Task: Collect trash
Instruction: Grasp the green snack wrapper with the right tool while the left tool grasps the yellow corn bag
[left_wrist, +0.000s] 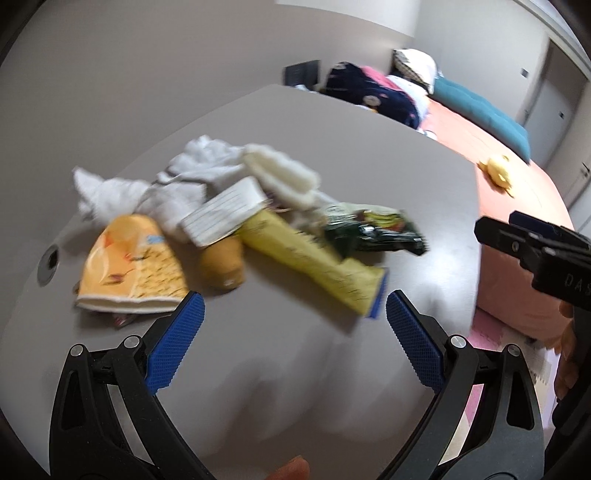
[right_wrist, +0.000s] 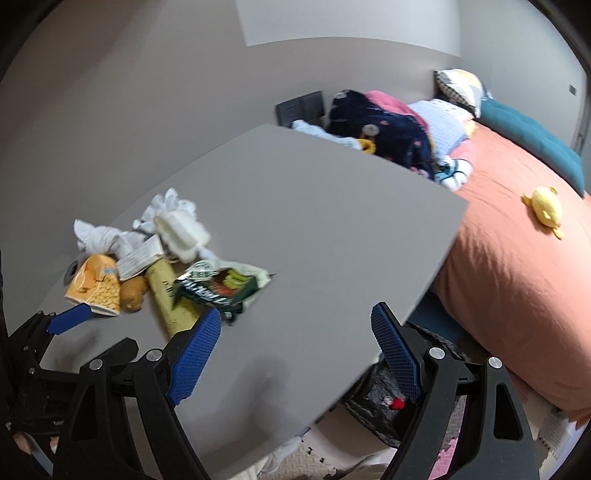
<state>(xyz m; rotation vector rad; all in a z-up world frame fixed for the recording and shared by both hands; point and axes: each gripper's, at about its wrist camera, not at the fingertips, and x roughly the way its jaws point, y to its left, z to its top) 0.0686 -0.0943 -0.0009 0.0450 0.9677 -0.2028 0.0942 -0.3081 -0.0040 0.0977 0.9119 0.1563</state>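
A pile of trash lies on the grey table. It holds an orange snack bag, a long yellow wrapper, a dark green wrapper, a lined paper slip, a white foam tray, crumpled white tissues and a brown roundish lump. My left gripper hovers open just short of the yellow wrapper, nothing between its fingers. My right gripper is open over bare table, with the green wrapper beside its left fingertip. The left wrist view is blurred.
A black bag sits on the floor under the table's near right edge. Beyond that edge is a bed with an orange cover, a yellow plush toy and heaped bedding. A round cable hole marks the table's left side.
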